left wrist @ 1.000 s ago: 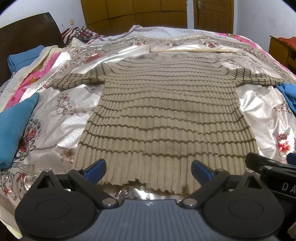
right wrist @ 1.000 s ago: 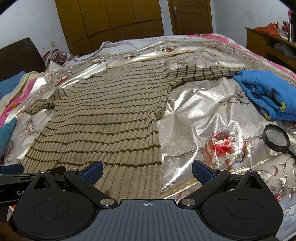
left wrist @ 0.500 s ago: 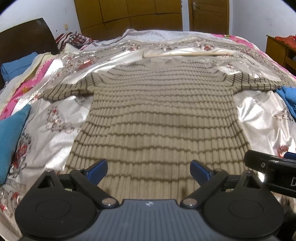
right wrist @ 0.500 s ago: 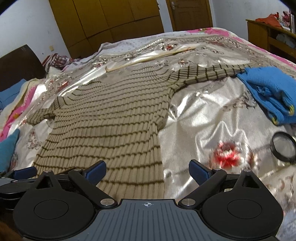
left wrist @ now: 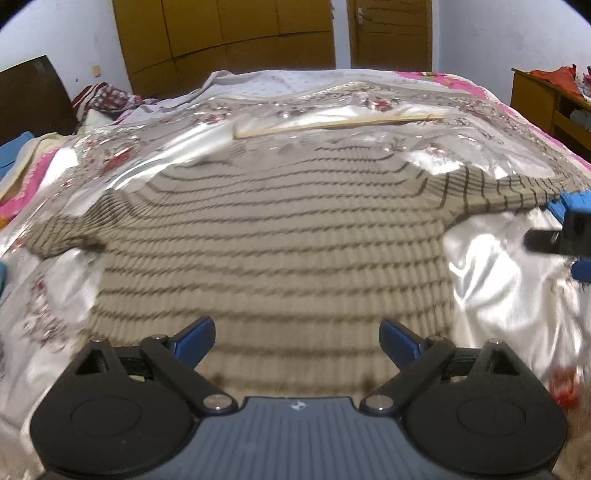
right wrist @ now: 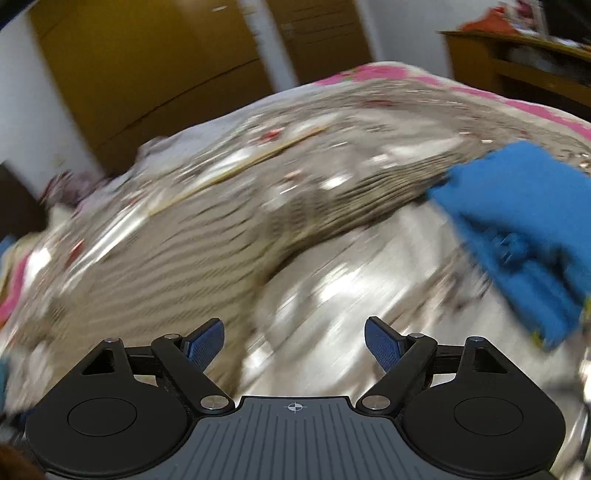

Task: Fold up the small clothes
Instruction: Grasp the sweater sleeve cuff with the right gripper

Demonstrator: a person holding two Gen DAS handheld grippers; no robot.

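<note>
A beige ribbed sweater (left wrist: 273, 236) with thin dark stripes lies flat on the bed, both sleeves spread out; it also shows blurred in the right wrist view (right wrist: 177, 266). My left gripper (left wrist: 297, 341) is open and empty, above the sweater's lower body. My right gripper (right wrist: 294, 341) is open and empty, over the silver bedcover just right of the sweater's body, below the right sleeve (right wrist: 369, 199). The right gripper also shows at the right edge of the left wrist view (left wrist: 569, 236).
The silver flowered bedcover (left wrist: 495, 280) covers the bed. A blue knit garment (right wrist: 524, 229) lies by the right sleeve's end. A thin wooden stick (left wrist: 332, 125) lies beyond the collar. A wooden cabinet (left wrist: 550, 99) stands at the right, wardrobe doors (left wrist: 229, 33) behind.
Both grippers have moved forward over the bed. The left now sits above the sweater's body instead of its hem. The right has swung toward the right sleeve, blurring its view.
</note>
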